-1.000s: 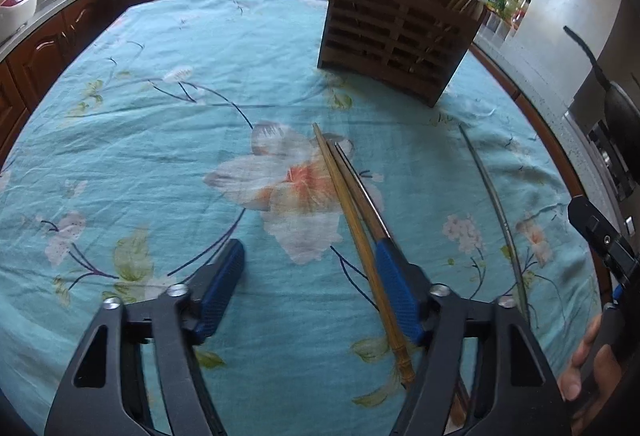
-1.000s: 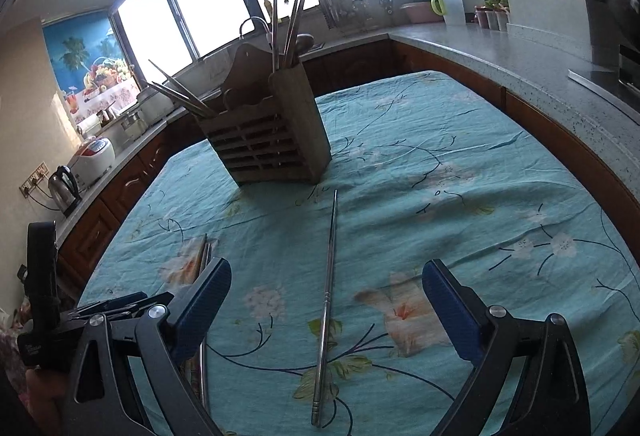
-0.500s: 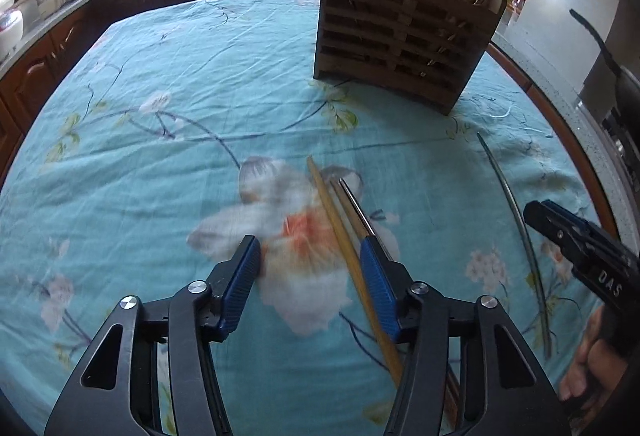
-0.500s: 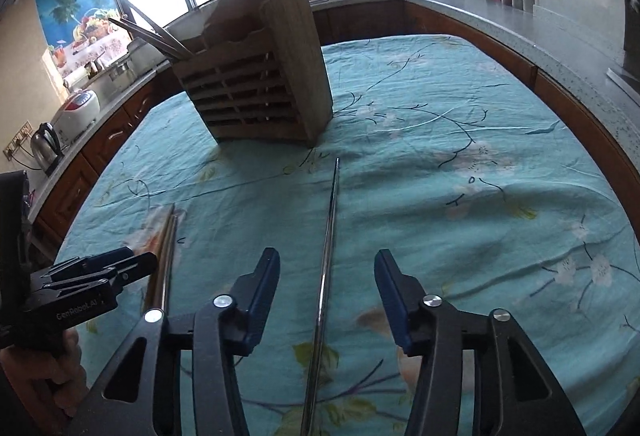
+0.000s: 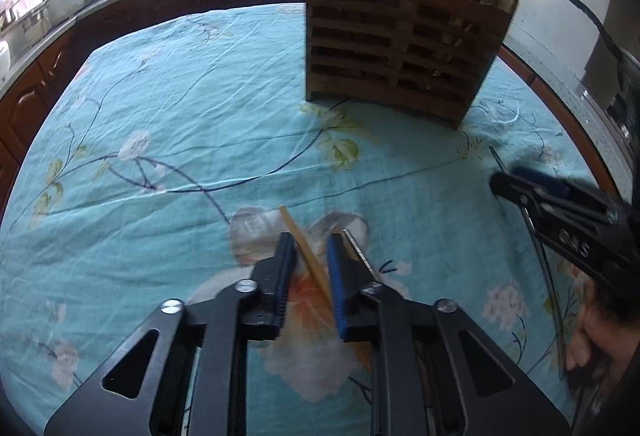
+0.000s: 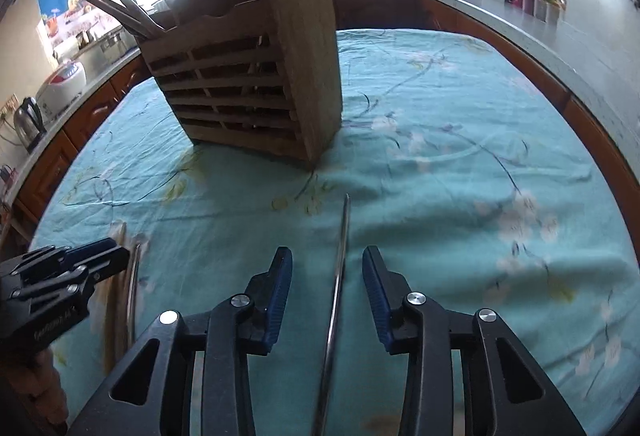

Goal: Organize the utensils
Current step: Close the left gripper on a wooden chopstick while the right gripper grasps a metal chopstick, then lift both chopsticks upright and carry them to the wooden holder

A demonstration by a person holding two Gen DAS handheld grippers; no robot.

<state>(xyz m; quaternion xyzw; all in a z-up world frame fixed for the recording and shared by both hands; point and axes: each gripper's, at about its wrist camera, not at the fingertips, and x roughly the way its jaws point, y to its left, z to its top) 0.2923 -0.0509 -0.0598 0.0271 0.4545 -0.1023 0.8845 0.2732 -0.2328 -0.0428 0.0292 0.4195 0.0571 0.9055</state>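
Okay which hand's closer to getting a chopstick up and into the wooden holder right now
Left, probably. The left gripper has just been closing around the wooden chopstick; the right gripper has a wider gap around the metal chopstick.

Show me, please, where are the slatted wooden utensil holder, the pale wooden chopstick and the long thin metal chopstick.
slatted wooden utensil holder [image 5: 396, 59], left wrist view, middle of its slatted front.
pale wooden chopstick [image 5: 310, 256], left wrist view, shaft between the fingers.
long thin metal chopstick [image 6: 342, 248], right wrist view, upper shaft.

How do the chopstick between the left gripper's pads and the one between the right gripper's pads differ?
The wooden chopstick is tan; the metal chopstick is silvery and thinner. The wooden one slants across the left gripper, whose jaws have just closed near it; the metal one runs straight through the right gripper's wider gap, untouched. Both lie on the tablecloth.
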